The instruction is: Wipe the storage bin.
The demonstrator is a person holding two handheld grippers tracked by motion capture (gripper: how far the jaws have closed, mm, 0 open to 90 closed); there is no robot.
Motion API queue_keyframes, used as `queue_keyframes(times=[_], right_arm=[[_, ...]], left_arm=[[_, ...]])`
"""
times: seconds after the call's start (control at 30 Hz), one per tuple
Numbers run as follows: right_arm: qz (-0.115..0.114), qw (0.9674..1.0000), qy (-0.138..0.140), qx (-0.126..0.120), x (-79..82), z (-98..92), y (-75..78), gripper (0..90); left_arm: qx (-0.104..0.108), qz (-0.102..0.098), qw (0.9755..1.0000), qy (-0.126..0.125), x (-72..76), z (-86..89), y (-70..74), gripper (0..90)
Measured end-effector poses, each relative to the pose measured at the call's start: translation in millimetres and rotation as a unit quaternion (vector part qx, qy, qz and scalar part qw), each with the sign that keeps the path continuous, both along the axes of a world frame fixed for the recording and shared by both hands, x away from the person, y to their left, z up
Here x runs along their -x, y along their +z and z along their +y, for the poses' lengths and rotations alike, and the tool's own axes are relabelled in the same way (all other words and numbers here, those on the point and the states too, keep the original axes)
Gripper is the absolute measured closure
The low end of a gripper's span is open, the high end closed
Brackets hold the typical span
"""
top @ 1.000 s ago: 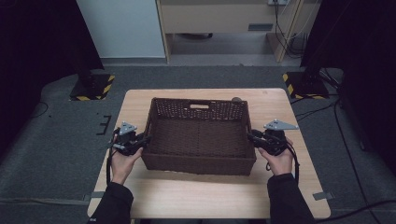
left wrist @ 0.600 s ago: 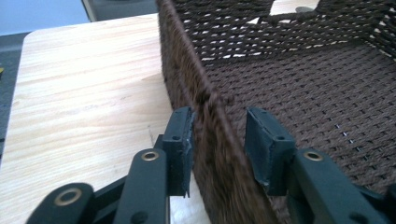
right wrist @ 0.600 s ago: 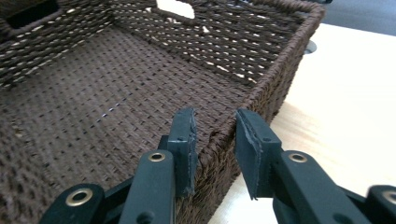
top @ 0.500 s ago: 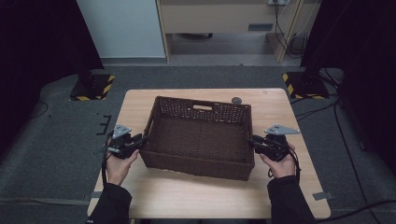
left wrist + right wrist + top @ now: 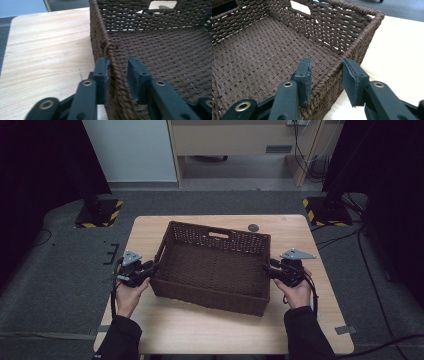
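The brown woven basket [image 5: 214, 267] sits empty in the middle of the wooden surface [image 5: 200, 330], turned a little askew, its far right corner close to a small dark disc [image 5: 253, 227] on the wood. Compared with a second ago it lies rotated and shifted slightly toward the near edge, and both hands have come a bit nearer with it. The left tongs [image 5: 117, 72] straddle the basket's left wall: the outer pad lies against the weave, the inner pad stands off it with a gap, and the jaws have just been opening. The right tongs [image 5: 325, 77] straddle the right wall near its near corner, with space at the outer pad; these too have just been opening, the rim between them. Both sets are moderately parted, gripping nothing. My reading is that the basket has been set down where it was wanted and is being let go, so the tongs should next pull clear of the walls. No brand, label or writing can be read anywhere.
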State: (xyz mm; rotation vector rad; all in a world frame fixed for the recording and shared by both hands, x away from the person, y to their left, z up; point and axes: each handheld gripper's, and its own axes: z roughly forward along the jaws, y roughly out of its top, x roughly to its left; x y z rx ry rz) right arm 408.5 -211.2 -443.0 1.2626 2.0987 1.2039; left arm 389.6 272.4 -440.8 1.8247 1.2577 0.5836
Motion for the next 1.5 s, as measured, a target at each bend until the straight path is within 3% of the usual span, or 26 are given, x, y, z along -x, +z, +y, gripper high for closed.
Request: queue_keyframes(times=[0.13, 0.23, 0.33, 0.47, 0.6, 0.73, 0.87, 0.97, 1.13, 1.3, 1.5], right_arm=[[0.008, 1.0000, 0.001, 0.002, 10.9, 0.6, 2.0, 58.7], [0.018, 0.9998, 0.008, 0.001, 16.3, -1.0, 5.8, 57.8], [0.000, 1.0000, 0.004, 0.004, 14.5, -1.2, 9.7, 54.1], [-0.011, 0.9998, -0.007, 0.016, 4.5, 1.2, 4.7, 55.7], [-0.012, 0.9998, -0.009, 0.016, 2.1, 2.4, 1.9, 58.3], [-0.004, 0.9999, -0.008, 0.011, 8.2, 1.4, 1.5, 58.2], [0.003, 1.0000, -0.006, 0.005, 19.7, -0.2, 3.0, 56.8], [0.007, 1.0000, -0.003, 0.002, 26.4, -0.3, 4.4, 56.0], [-0.003, 1.0000, 0.001, 0.003, 28.2, -2.8, 8.7, 53.4], [-0.025, 0.9994, -0.021, -0.008, 19.9, -8.5, 10.1, 49.9], [-0.012, 0.9997, -0.020, 0.006, 11.9, -5.5, 2.3, 48.6]], left_arm=[[-0.011, 0.004, 0.9999, 0.003, 4.1, 0.9, -1.9, 70.6], [0.002, 0.010, 0.9999, 0.009, 0.0, 3.3, -4.0, 76.3], [-0.005, 0.014, 0.9998, 0.012, -4.5, 1.9, -4.8, 78.4], [-0.013, 0.006, 0.9997, 0.019, -9.8, 1.6, -6.2, 80.2], [-0.013, -0.006, 0.9997, 0.021, -4.8, 3.8, -3.2, 74.8], [0.001, -0.019, 0.9997, 0.018, 7.9, 7.1, 2.6, 65.5], [0.017, -0.035, 0.9991, 0.014, 23.9, 8.4, 5.9, 62.6], [0.015, -0.035, 0.9992, 0.009, 30.9, 6.3, 7.4, 62.7], [0.000, -0.031, 0.9995, 0.004, 28.7, -3.5, 3.4, 63.1], [0.013, -0.027, 0.9995, 0.007, 21.2, -0.3, 1.8, 63.5], [0.007, -0.023, 0.9996, 0.016, 16.1, -0.3, 1.2, 63.3]])
